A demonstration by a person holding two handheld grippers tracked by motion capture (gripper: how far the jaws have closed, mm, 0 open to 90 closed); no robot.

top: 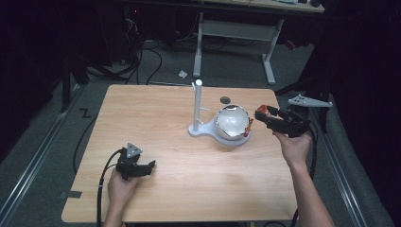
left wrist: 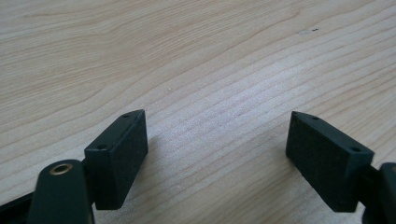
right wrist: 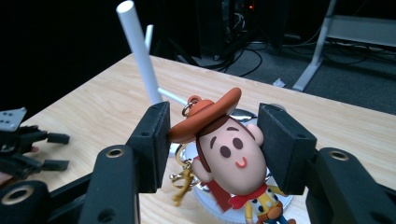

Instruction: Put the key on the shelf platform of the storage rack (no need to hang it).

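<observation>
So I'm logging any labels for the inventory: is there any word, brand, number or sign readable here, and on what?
None can be read. The cowboy figurine keychain in the right hand-held gripper bears a painted face, no lettering. The wooden table, white stand and metal bowl show no print.

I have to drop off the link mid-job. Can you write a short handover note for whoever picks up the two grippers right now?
Right gripper: shut on the cowboy keychain figure, jaws pressing the hat brim and the side of the head; held in the air above the right end of the table, near the shiny bowl.
Left gripper: open, nothing between the jaws, low over bare wood at the near left.
White peg stand: upright mid-table, its base touching the bowl; nothing hangs on it.
Done: figure picked up.
Left, most likely: hang the figure's metal ring on the stand's side peg, then release.
</observation>
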